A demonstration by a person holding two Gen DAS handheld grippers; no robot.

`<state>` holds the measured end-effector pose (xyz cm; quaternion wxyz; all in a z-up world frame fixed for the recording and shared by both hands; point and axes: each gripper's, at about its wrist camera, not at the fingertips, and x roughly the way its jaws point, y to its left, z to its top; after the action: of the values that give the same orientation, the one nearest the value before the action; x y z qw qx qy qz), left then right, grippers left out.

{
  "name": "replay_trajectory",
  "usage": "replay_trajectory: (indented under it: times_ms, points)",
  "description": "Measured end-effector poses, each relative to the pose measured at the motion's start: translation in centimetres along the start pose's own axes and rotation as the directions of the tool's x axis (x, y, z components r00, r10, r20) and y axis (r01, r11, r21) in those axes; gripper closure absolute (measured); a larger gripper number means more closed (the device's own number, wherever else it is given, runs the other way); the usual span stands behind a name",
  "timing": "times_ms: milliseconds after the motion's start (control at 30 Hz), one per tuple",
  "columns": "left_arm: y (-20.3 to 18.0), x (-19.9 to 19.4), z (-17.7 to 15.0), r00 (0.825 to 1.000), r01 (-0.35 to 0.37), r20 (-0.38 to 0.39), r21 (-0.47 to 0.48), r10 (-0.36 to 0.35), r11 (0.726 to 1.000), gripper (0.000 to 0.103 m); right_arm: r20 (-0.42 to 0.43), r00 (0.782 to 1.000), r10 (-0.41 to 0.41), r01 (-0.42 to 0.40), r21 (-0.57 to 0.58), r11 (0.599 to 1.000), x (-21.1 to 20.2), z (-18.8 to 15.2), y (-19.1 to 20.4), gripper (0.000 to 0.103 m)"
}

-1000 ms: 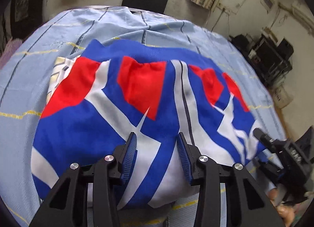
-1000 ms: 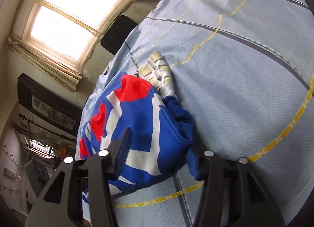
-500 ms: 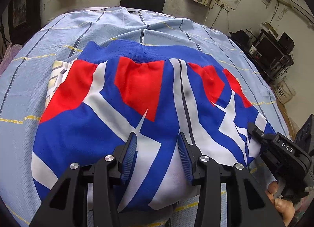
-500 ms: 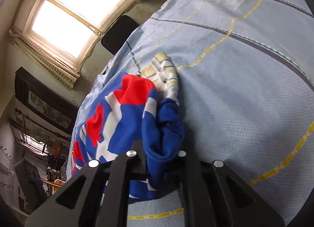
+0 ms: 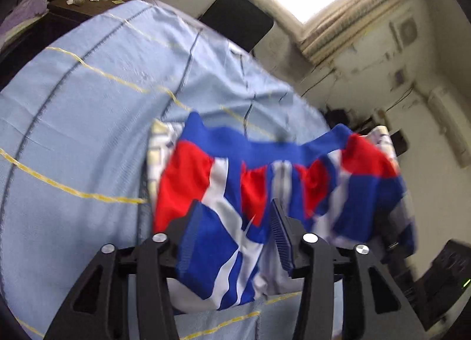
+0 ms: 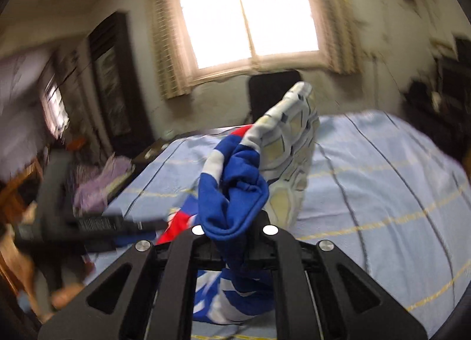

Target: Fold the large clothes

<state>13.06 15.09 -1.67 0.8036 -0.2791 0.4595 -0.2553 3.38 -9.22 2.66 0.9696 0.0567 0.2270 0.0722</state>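
A blue, red and white garment point(image 5: 235, 187) with a pale patterned lining point(image 6: 294, 134) lies partly on the light blue bed sheet point(image 5: 88, 134). My right gripper point(image 6: 234, 228) is shut on a bunched blue edge of the garment point(image 6: 235, 198) and holds that side lifted above the bed. In the left wrist view the lifted side point(image 5: 368, 169) hangs at the right. My left gripper point(image 5: 232, 222) is open, its fingers point(image 5: 188, 237) on either side of the garment's near part, without pinching it.
The bed sheet point(image 6: 382, 178) has yellow and dark stripes. A black chair point(image 5: 235, 19) stands at the bed's far side under a bright window point(image 6: 244, 13). A dark side table point(image 5: 85, 1) with small items is at the far left. Purple cloth point(image 6: 97, 184) lies beside the bed.
My right gripper has closed on the garment's edge and lifted it up off the bed. The left gripper stays open while its view has tilted; the garment's right side now hangs raised.
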Motion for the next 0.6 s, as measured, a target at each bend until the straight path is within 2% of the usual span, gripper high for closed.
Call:
replay_trajectory:
  times_ms: [67,167,233,333,500,600]
  points:
    - [0.9,-1.6,0.3,0.997,0.081,0.010,-0.024,-0.081,0.996,0.039,-0.009,1.000,0.006,-0.007,-0.119,0.993,0.8,-1.0,3.2,0.096]
    - [1.0,-2.4,0.2,0.996,0.087,0.022,-0.009,-0.087,0.996,0.027,-0.047,0.998,0.043,-0.052,-0.198,0.979,2.3,-2.4,6.0,0.095]
    - [0.5,-2.0,0.2,0.997,0.072,0.019,-0.011,-0.072,0.997,0.026,-0.091,0.995,0.052,-0.073,-0.246,0.966,3.0,-3.1,7.1,0.095]
    - [1.0,-1.9,0.7,0.998,0.063,0.013,-0.027,-0.063,0.998,0.026,-0.099,0.995,0.024,-0.053,-0.302,0.952,3.4,-3.6,8.2,0.094]
    - [2.7,-3.7,0.9,0.991,0.121,0.075,-0.084,-0.114,0.989,0.024,-0.140,0.987,0.084,-0.115,-0.230,0.966,3.8,-3.6,7.3,0.094]
    - [2.5,-2.4,1.1,0.995,0.102,0.024,-0.066,-0.100,0.993,0.024,-0.166,0.982,0.095,-0.137,-0.270,0.953,4.0,-4.3,8.6,0.094]
